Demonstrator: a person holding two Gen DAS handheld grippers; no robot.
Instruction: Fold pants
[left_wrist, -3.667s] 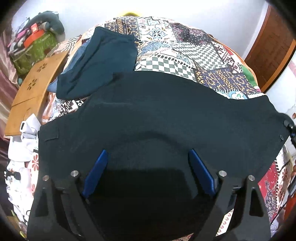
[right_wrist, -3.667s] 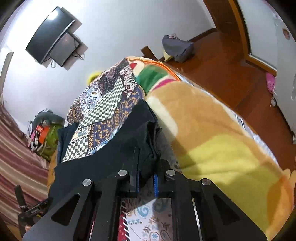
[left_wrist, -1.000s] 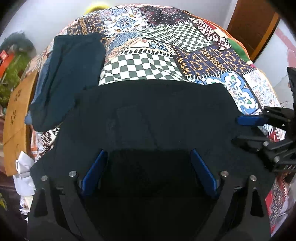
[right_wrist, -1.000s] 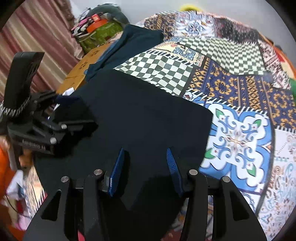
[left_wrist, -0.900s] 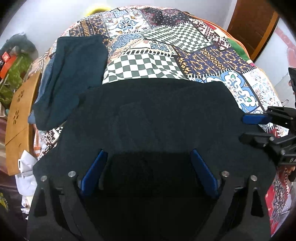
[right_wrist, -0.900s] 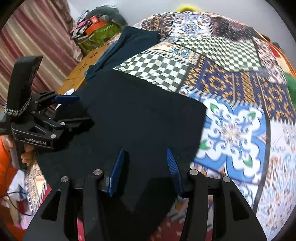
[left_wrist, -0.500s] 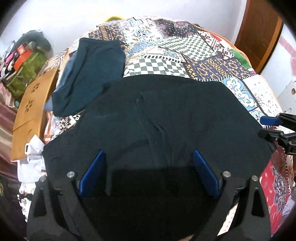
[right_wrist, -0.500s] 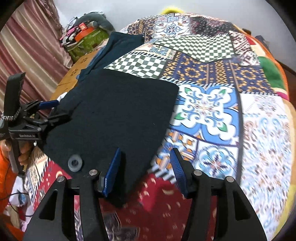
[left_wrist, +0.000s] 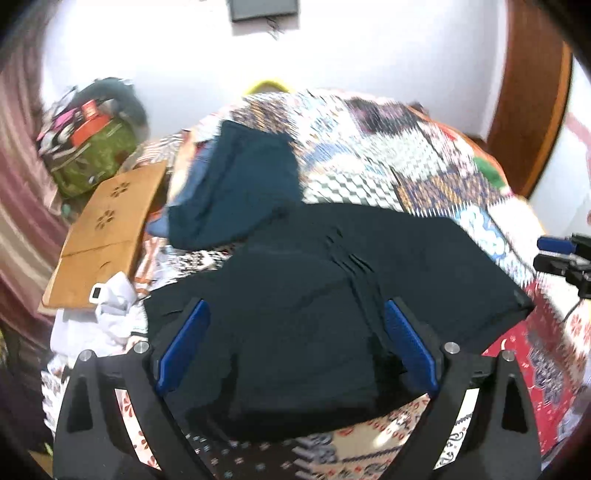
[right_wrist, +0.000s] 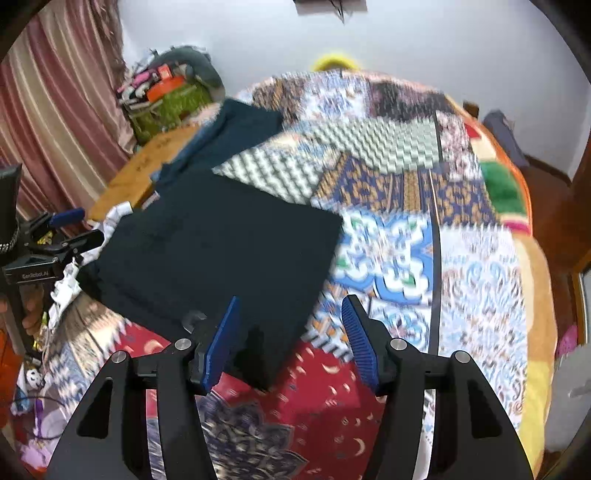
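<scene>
The black pants (left_wrist: 332, 288) lie folded in a flat rectangle on the patchwork bedspread (left_wrist: 424, 177); they also show in the right wrist view (right_wrist: 221, 251). My left gripper (left_wrist: 295, 343) is open and empty, its blue pads above the near edge of the pants. My right gripper (right_wrist: 291, 339) is open and empty, over the pants' near right corner. Each gripper shows at the edge of the other's view: the right one (left_wrist: 561, 254) and the left one (right_wrist: 62, 232). Both views are blurred by motion.
A folded dark teal garment (left_wrist: 240, 192) lies behind the pants at the back left. A wooden board (left_wrist: 107, 229), white cloth (left_wrist: 107, 314) and a green bag (left_wrist: 92, 162) sit left of the bed. A wooden door (left_wrist: 528, 110) stands at the right.
Both grippers have pulled back and up from the pants, so more of the room shows. The pants stay folded on the bed. Both jaws remain open.
</scene>
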